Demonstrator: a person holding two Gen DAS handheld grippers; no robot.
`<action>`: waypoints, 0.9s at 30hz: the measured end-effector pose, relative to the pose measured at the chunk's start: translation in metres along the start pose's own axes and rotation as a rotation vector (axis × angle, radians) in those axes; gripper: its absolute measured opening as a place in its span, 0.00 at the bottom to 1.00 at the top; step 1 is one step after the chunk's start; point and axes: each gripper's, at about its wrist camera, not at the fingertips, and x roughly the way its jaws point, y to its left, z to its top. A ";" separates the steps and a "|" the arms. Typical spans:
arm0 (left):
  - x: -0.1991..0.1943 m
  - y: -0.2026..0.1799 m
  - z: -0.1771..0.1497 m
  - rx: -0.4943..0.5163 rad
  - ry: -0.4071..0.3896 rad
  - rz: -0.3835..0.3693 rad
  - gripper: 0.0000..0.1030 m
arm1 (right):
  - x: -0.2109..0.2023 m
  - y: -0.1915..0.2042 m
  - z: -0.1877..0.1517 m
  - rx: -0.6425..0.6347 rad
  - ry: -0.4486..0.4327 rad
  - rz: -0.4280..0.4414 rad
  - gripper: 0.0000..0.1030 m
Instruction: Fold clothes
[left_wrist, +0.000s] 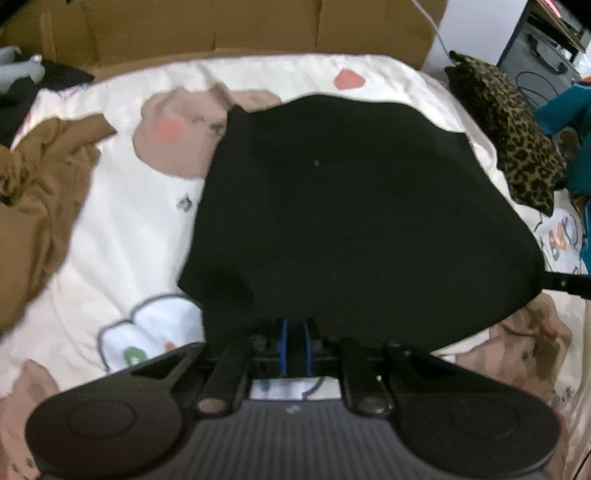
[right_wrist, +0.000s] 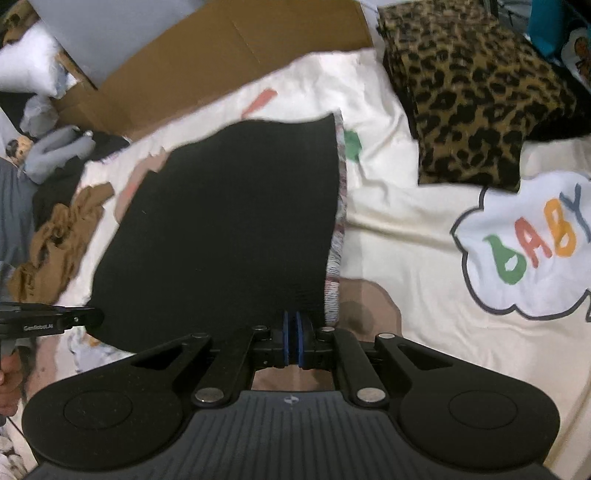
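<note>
1. Left wrist view, nearest: left tongs (left_wrist: 294, 345) pinched shut on the near edge of the black garment (left_wrist: 351, 206), blue pads (left_wrist: 283, 343) pressed close with cloth between.
2. Right wrist view, nearest: right tongs (right_wrist: 293, 343) likewise clamped on the black garment (right_wrist: 229, 229) at its near right corner; pads meet, no gap seen.
3. Pose: both tools point forward along the bed, held low and roughly level, side by side; the left tool's tip shows at the left edge of the right view, the right tool's tip at the right edge of the left view.
4. Garment lies spread over the cartoon bedsheet (right_wrist: 406, 229), near edge lifted by both tongs, far edge resting flat.
5. Judgement: step looks like carrying the near hem over to the far edge. Keep both grips level and equally tensioned so corners land square; blur suggests motion, so slow before release.
6. Farther left: crumpled brown garment (left_wrist: 40, 192) waits unfolded.
7. Farther right: folded leopard-print item (right_wrist: 472, 107), well apart.
8. Farthest: cardboard box (left_wrist: 221, 29) behind the bed.
</note>
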 end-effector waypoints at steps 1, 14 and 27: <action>0.005 0.001 -0.004 -0.003 0.007 0.015 0.13 | 0.005 -0.003 -0.001 0.001 0.014 -0.015 0.07; -0.010 0.019 -0.013 -0.050 -0.014 0.144 0.17 | -0.006 -0.025 -0.012 0.015 0.031 -0.100 0.06; -0.007 0.032 -0.023 -0.090 0.014 0.143 0.18 | -0.001 -0.054 -0.029 0.349 0.022 0.142 0.28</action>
